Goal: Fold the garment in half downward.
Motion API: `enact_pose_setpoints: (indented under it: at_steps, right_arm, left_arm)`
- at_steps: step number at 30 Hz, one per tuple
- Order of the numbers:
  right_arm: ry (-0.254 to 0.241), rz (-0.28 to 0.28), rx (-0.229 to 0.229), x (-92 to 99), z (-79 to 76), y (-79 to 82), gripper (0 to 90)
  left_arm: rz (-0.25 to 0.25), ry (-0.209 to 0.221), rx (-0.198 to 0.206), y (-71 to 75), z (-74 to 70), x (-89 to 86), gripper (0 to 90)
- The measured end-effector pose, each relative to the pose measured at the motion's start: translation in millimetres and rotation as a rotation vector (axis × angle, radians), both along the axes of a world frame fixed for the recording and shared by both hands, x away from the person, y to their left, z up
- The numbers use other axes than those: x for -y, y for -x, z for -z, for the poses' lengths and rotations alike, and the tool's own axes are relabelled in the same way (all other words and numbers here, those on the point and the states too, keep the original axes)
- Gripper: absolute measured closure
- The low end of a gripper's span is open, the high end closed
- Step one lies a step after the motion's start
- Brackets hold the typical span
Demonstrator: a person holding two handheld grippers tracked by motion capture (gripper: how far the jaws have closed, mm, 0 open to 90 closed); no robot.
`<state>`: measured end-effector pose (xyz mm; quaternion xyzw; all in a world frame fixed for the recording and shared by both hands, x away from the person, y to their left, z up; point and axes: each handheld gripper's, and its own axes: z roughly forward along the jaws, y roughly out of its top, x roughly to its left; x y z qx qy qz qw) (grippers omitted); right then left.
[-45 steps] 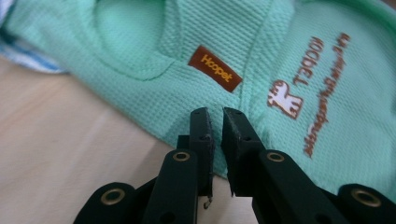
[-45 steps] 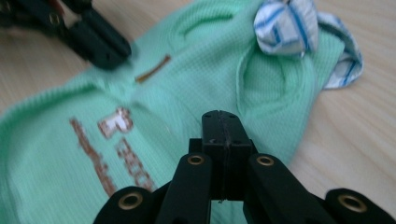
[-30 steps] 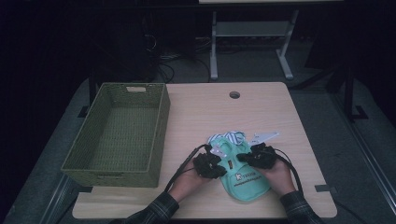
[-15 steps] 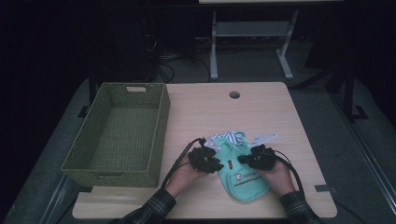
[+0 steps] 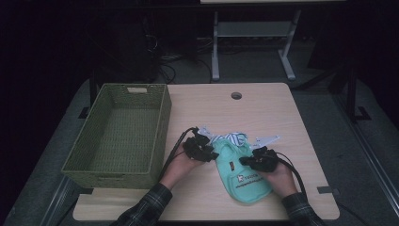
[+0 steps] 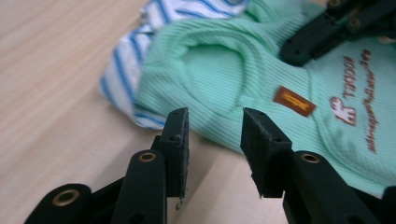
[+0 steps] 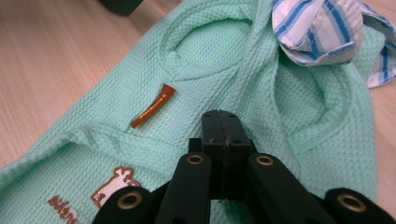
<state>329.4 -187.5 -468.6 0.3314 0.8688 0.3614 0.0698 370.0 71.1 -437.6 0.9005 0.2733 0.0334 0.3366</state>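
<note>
Right tongs (image 7: 219,140) pressed together, tips resting on green vest (image 5: 242,174) near counter (image 5: 282,117) front edge. Left tongs (image 6: 215,140) apart, just been opening, nothing between them, at vest's left edge. Striped cloth (image 5: 234,138) beyond; basket (image 5: 120,136) far left.

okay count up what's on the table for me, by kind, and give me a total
Garments: 2, a mint green garment and a blue-and-white striped garment lying under its top edge
Baskets: 1, a green woven basket
Handheld grippers: 2, the left gripper and the right gripper
Total: 5
</note>
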Motion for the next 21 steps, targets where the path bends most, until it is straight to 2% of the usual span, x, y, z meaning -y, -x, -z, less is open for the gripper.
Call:
enact_pose_setpoints:
  at_steps: [5,14,19,21]
  right_arm:
    - [0.001,0.003,0.006,0.3,0.4,1.1,89.9]
    - [-0.001,0.005,0.013,-0.2,0.8,1.8,90.0]
    - [-0.001,0.005,0.014,-0.3,0.8,2.2,90.0]
    - [0.003,0.004,0.014,-0.5,0.4,2.3,90.0]
  left_arm:
    - [-0.030,-0.017,0.022,-14.6,-1.6,-1.3,57.0]
    - [-0.065,-0.007,0.042,-46.3,-5.1,2.7,50.9]
    - [-0.075,-0.003,0.028,-58.3,1.6,8.9,49.4]
    - [-0.082,0.004,0.009,-61.0,5.9,11.7,49.0]
